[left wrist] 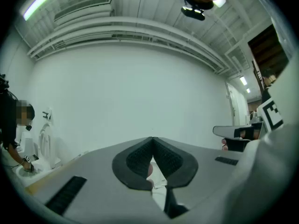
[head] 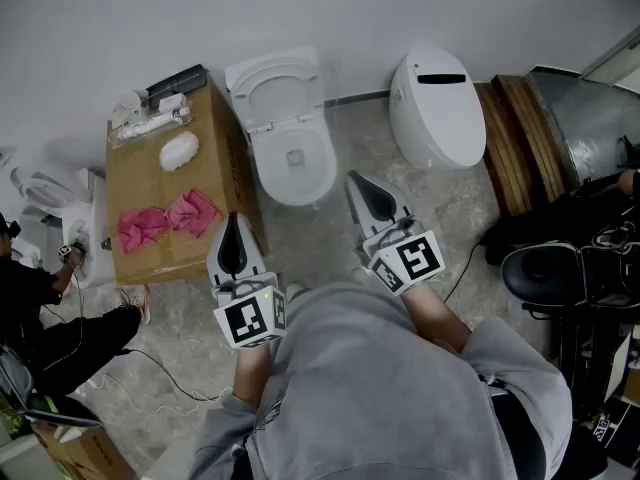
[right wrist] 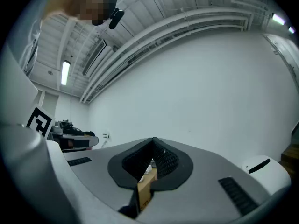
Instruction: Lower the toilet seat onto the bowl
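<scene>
Here, the white toilet seat (head: 247,103) stands raised, leaning back with its lid against the white wall. Below it the white ceramic toilet bowl (head: 296,173) sits open on the mottled grey floor (head: 340,253), at the floor's wall edge.

The left gripper (left wrist: 152,139) has its jaws together, tips meeting with nothing between them. It is held short of the bowl, beside the near right corner of a brown cardboard box (head: 150,193). The right gripper (right wrist: 153,140) also has its jaws closed on nothing. It is held just right of the bowl's front, apart from it.

On the box lie two crumpled pink cloths (head: 142,228), a fluffy white pad (head: 179,150) and, at its far edge, a flat black bar (head: 177,81). A second white toilet with its lid down (head: 435,108) stands further right along the same wall.

The only clear print is the black-and-white square marker (head: 250,318) on each gripper's cube, a blocky pattern rather than words.
</scene>
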`<state>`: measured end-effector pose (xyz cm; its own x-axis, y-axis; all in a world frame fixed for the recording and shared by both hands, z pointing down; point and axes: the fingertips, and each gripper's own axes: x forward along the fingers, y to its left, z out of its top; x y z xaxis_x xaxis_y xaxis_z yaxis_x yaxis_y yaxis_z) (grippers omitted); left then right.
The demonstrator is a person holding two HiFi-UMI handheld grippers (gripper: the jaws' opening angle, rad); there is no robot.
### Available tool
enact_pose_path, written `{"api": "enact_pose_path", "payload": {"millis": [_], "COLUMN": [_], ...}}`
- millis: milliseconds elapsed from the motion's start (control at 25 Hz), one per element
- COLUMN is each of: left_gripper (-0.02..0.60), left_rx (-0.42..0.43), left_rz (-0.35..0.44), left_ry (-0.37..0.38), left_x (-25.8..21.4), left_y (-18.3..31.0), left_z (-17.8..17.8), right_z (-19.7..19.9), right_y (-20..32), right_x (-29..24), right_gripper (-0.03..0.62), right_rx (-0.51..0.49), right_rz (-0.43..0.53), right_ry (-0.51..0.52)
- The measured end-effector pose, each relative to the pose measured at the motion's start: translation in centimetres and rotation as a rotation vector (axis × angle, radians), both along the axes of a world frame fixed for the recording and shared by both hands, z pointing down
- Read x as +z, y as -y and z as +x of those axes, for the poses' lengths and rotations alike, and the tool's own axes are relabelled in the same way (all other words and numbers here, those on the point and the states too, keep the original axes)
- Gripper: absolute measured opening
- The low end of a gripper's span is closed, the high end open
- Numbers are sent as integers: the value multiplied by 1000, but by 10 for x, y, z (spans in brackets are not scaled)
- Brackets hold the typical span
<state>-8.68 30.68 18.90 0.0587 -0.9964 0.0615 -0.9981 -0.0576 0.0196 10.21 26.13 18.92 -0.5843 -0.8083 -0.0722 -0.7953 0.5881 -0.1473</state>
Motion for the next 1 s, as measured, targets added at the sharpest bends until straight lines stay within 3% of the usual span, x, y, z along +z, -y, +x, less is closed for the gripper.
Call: {"api": "enact_pose_path", "payload": {"millis": [1000], "left_gripper": [0], "left_rx": [-73], "left_rz": [-26], "left_ry": [25], "left_x": [2], "left_y": [-13], "left_z": [84], "right_z": [82], "right_y": [-15], "right_x": [10], "right_gripper": [-2], "right_rx": [-71], "right_rz": [-8], "right_ry": [-20]}}
